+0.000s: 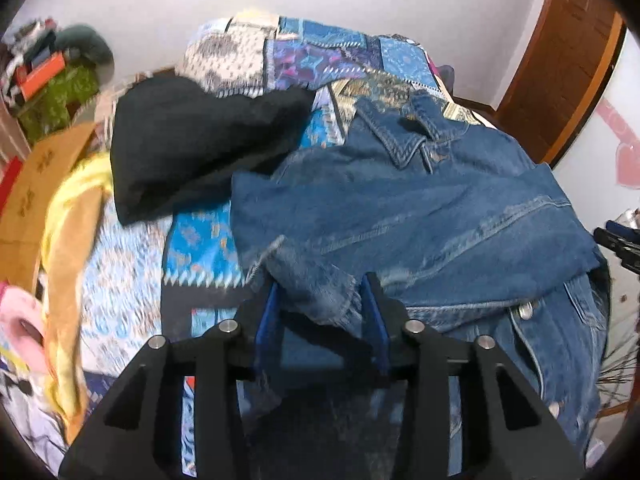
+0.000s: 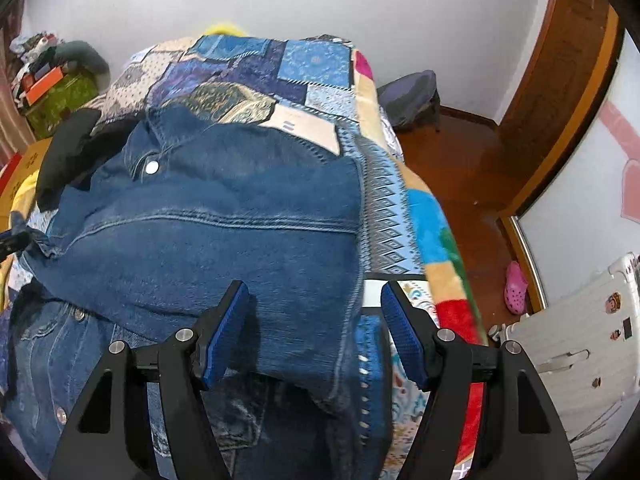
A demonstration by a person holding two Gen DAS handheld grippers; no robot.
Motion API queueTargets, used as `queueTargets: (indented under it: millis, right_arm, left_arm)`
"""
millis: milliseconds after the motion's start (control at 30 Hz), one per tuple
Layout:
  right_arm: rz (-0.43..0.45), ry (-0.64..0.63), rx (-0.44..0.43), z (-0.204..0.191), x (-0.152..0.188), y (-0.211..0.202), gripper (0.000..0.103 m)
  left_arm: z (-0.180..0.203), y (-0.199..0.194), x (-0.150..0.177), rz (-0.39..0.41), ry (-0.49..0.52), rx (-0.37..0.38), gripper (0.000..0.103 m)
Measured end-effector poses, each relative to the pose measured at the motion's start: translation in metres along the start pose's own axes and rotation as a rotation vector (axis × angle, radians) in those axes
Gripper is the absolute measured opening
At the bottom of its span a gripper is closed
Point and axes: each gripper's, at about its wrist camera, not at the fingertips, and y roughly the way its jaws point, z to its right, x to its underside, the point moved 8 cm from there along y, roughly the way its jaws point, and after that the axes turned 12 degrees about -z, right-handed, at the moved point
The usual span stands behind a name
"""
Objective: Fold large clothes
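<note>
A blue denim jacket [image 1: 420, 200] lies on the bed, its sleeves folded across the body and its collar toward the far wall. My left gripper [image 1: 322, 284] hangs over the jacket's near left part. A frayed denim cuff [image 1: 320, 300] sits between the blue pads [image 1: 270, 320], and the jaws stand partly apart around it. In the right wrist view the jacket [image 2: 220, 220] fills the middle. My right gripper [image 2: 315, 286] stands wide open astride the jacket's folded right edge [image 2: 352, 320], with a gap between the cloth and the right pad [image 2: 404, 340].
A patchwork blanket [image 1: 320, 52] covers the bed. A black garment [image 1: 200, 148] lies left of the jacket and yellow cloth [image 1: 72, 208] hangs at the bed's left side. To the right are a wooden floor [image 2: 460, 184], a pink shoe [image 2: 514, 288] and a white suitcase [image 2: 580, 340].
</note>
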Motion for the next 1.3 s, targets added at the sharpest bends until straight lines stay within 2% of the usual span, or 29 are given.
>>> queueTargets:
  millis: [100,200,333,400,500,600,700,867,1000,1133,1300]
  right_arm:
    - [-0.008,-0.005,0.003,-0.002,0.004,0.004,0.065]
    - [-0.012,0.003,-0.008,-0.001,0.008,0.007,0.065]
    - [-0.025,0.028,-0.050,0.004,0.008,0.007,0.065]
    - [-0.034,0.038,-0.065,0.006,0.006,0.006,0.065]
    - [-0.024,0.049,-0.051,0.011,0.001,0.001,0.065]
    - [-0.004,0.057,-0.055,0.014,-0.009,-0.005,0.065]
    - [0.021,0.073,-0.078,0.018,-0.021,-0.011,0.065]
    - [0.039,0.107,-0.117,0.027,-0.040,-0.008,0.065]
    - [-0.002,0.151,-0.136,0.038,-0.052,0.012,0.065]
    - [-0.056,0.193,-0.177,0.047,-0.060,0.038,0.065]
    - [-0.187,0.319,-0.332,0.054,-0.059,0.082,0.065]
  left_arm:
    - [-0.009,0.009,0.020,-0.052,-0.011,0.008,0.060]
    - [-0.014,0.026,0.039,-0.125,0.000,0.008,0.064]
    - [-0.022,0.024,0.044,-0.135,-0.064,0.061,0.067]
    - [-0.025,0.016,0.039,-0.121,-0.090,0.068,0.067]
    - [-0.039,0.000,0.021,-0.047,-0.130,-0.009,0.067]
    - [-0.052,-0.005,0.003,-0.008,-0.174,-0.009,0.067]
    - [-0.065,0.002,-0.012,-0.013,-0.205,-0.009,0.067]
    - [-0.076,0.024,-0.039,-0.034,-0.249,0.047,0.067]
    - [-0.082,0.043,-0.052,-0.063,-0.293,0.112,0.067]
    - [-0.088,0.062,-0.063,-0.090,-0.294,0.100,0.067]
    - [-0.094,0.095,-0.066,-0.161,-0.334,0.148,0.067]
